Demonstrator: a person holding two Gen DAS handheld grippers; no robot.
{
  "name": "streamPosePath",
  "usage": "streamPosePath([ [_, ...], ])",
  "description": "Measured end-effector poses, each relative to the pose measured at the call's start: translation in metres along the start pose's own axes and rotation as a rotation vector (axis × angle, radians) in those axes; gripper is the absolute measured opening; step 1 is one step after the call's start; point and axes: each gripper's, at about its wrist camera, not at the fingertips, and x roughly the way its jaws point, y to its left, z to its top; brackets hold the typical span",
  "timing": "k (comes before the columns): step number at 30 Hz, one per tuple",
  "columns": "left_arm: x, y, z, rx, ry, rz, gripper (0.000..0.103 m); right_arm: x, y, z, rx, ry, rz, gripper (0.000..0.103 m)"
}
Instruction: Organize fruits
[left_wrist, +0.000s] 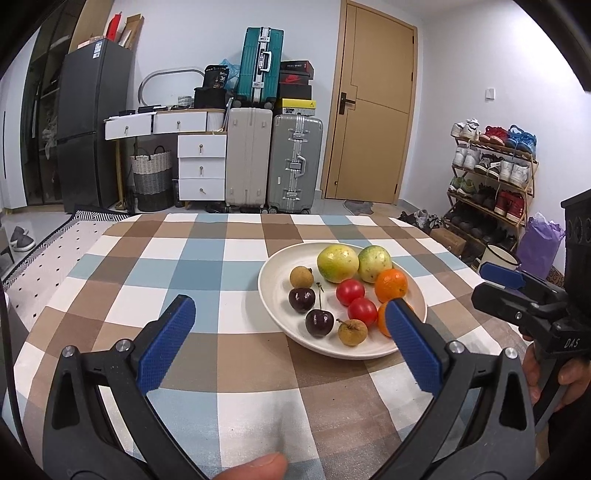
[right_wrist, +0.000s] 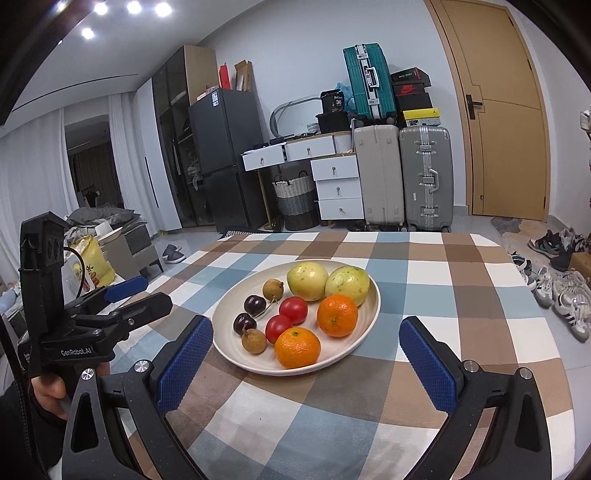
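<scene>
Checked cloth covers the surface (right_wrist: 461, 280), where a cream plate (right_wrist: 225, 314) of fruits (right_wrist: 297, 348) sits between the spread, empty left gripper (left_wrist: 291, 332) and right gripper (right_wrist: 306, 354), suitcases (right_wrist: 402, 177) behind.

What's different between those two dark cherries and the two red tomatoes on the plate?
The two dark purple cherries are nearly black, while the two red cherry tomatoes are bright red. The cherries look slightly smaller and at least one keeps a thin stem; the tomatoes show none. The cherries lie nearer the left rim of the round cream plate; the tomatoes lie mid-plate beside the round oranges. Both pairs are round, glossy, and side by side.
</scene>
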Motion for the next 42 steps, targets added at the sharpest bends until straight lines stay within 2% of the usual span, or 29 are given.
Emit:
streamPosePath([
  [42,-0.0005,0.0000,0.0007,0.001,-0.001,-0.001,0.103,-0.0018,-0.0050,-0.0003,0.013,-0.011,-0.011,0.103],
])
